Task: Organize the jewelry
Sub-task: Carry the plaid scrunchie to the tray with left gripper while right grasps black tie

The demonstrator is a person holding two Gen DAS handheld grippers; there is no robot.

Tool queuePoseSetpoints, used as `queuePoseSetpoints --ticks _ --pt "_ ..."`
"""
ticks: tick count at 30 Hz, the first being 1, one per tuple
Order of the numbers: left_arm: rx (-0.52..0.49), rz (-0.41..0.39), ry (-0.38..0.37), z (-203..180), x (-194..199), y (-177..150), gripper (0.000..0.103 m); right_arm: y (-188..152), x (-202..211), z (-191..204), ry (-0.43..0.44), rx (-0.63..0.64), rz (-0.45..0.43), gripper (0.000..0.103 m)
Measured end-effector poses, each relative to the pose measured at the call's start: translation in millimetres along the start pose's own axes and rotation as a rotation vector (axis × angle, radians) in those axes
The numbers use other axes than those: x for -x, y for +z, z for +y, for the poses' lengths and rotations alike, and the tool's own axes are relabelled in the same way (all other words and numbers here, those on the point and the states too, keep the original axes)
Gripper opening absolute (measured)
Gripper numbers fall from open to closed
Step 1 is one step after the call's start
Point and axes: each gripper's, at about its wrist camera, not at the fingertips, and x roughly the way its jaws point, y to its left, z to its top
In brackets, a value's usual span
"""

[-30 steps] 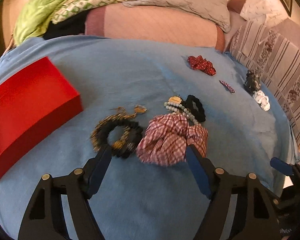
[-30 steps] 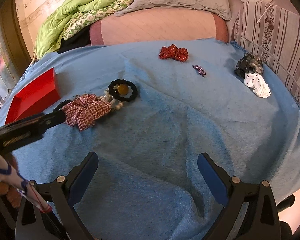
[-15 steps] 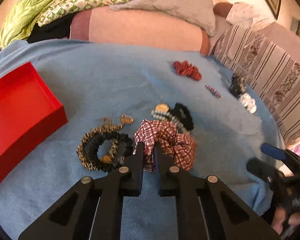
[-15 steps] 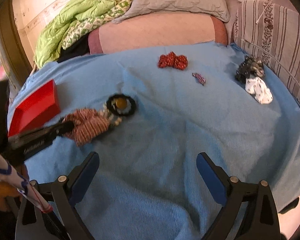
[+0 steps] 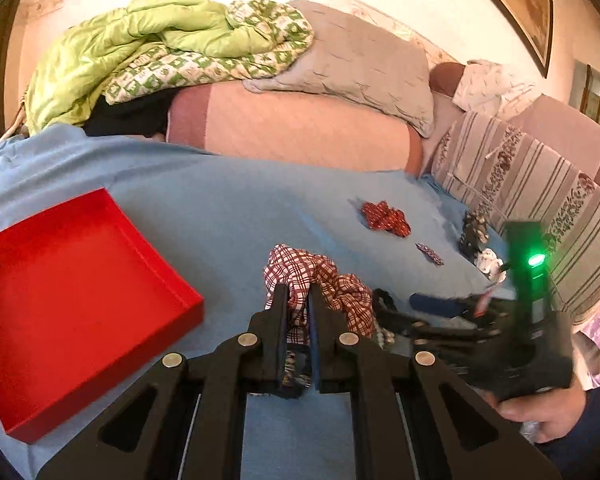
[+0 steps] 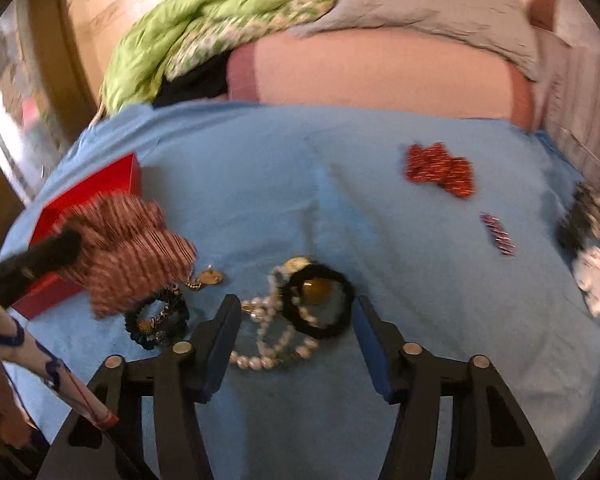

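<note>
My left gripper is shut on a red plaid scrunchie and holds it above the blue sheet, right of the open red box. In the right wrist view the scrunchie hangs blurred in front of the red box. My right gripper is open, low over a pearl necklace and a black hair tie with a yellow bead. A dark leopard-print scrunchie and a gold pendant lie to its left.
A red bow, a small striped clip, a dark scrunchie and a white dotted scrunchie lie to the right. Pillows and a green quilt line the back. A striped cushion borders the right.
My left gripper closed on the plaid scrunchie and lifted it toward the red box. My right gripper moved forward and down over the pearl necklace and black hair tie.
</note>
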Motion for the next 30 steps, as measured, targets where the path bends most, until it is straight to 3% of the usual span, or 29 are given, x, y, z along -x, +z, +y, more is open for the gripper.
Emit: queuePoseSetpoints --ticks 3,4,5,14,22,30 --pt "0.008 -0.003 0.014 7.3 0.6 1.1 0.009 0.5 -22.1 2.2 -0.01 0.005 0.042 0.038" --pt "0.013 -0.004 0.018 9.6 0.8 1.3 0.009 -0.1 -27.5 1.3 -0.024 0.01 0.052 0.028" --pt "0.018 -0.006 0.019 11.7 1.2 1.7 0.009 -0.7 -32.5 -2.0 -0.019 0.008 0.074 0.011" --pt "0.071 -0.031 0.033 29.6 13.2 3.5 0.009 2.5 20.4 -7.0 0.068 -0.028 -0.074 0.01" --pt "0.112 -0.069 0.075 56.0 31.5 9.0 0.009 8.7 34.1 2.8 0.147 -0.051 -0.082 0.01" --pt "0.172 -0.093 0.164 106.9 44.5 15.9 0.009 39.8 42.9 65.3 0.252 0.051 -0.061 0.01"
